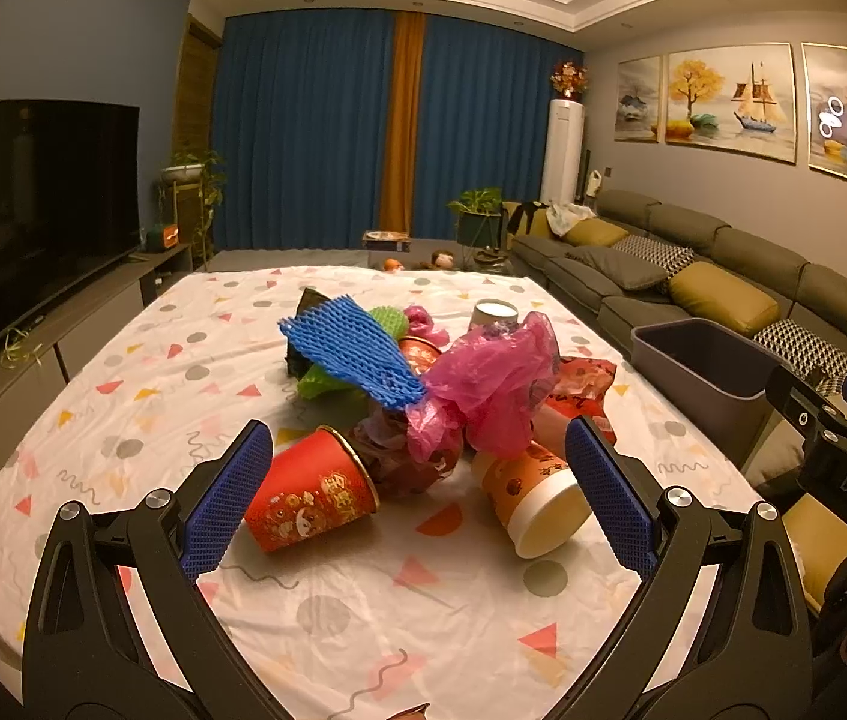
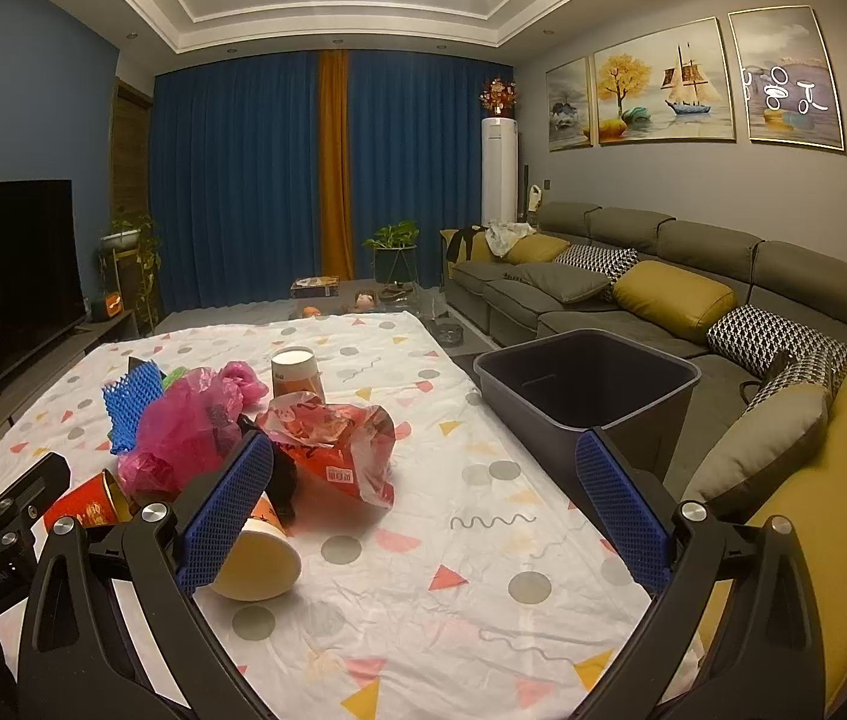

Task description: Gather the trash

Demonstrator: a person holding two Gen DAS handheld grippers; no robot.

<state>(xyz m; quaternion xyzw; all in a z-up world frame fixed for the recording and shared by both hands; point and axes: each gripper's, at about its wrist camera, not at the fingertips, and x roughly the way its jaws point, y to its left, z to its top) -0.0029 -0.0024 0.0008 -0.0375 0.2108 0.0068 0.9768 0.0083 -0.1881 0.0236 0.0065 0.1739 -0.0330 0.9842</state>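
My tongs' (image 1: 417,492) rough blue rubbery pads (image 1: 225,504), beside them glossy paper cups (image 1: 312,495), crinkly pink plastic bag (image 1: 495,384), matt cotton tablecloth (image 1: 363,600).

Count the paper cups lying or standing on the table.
3. A red cup on its side at the near left, an orange cup tipped over beside it, a white-topped cup upright behind the pile. More may be hidden.

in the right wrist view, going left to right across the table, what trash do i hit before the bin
red cup → blue foam net → pink plastic bag → upright paper cup → red snack wrapper → grey bin, standing off the table's right edge.
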